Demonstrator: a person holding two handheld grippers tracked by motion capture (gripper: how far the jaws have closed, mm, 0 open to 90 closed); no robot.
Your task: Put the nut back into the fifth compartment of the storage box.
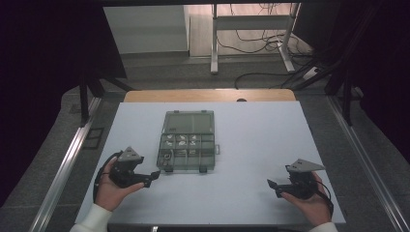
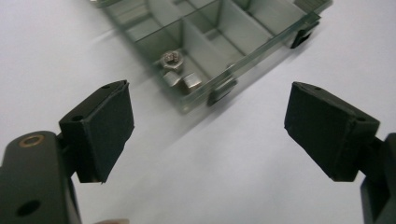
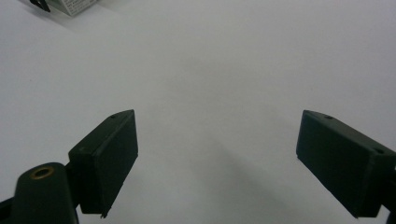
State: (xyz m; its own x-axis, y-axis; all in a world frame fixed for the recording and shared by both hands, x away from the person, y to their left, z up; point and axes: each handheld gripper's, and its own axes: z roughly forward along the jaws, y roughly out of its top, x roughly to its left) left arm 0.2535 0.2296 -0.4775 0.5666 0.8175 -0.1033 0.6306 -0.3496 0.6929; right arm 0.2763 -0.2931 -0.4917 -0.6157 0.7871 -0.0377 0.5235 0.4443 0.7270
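A clear plastic compartment box (image 1: 187, 141) lies shut at the middle of the white table top, with small metal parts in several of its cells. In the left gripper view the box (image 2: 219, 42) is close ahead, and a hex nut (image 2: 171, 60) rests in its corner cell beside a black latch (image 2: 220, 92). My left gripper (image 1: 152, 178) sits just off the box's front left corner, open, with nothing between its jaws (image 2: 208, 126). My right gripper (image 1: 272, 186) rests open near the front right of the table, over bare white surface (image 3: 217, 154).
The white sheet (image 1: 261, 140) covers most of the table, and a strip of wood (image 1: 208, 95) shows at the far edge. Metal rails (image 1: 67, 164) run along both sides. Desk legs and cables (image 1: 251, 43) stand on the floor beyond. A corner of the box (image 3: 70, 5) shows in the right gripper view.
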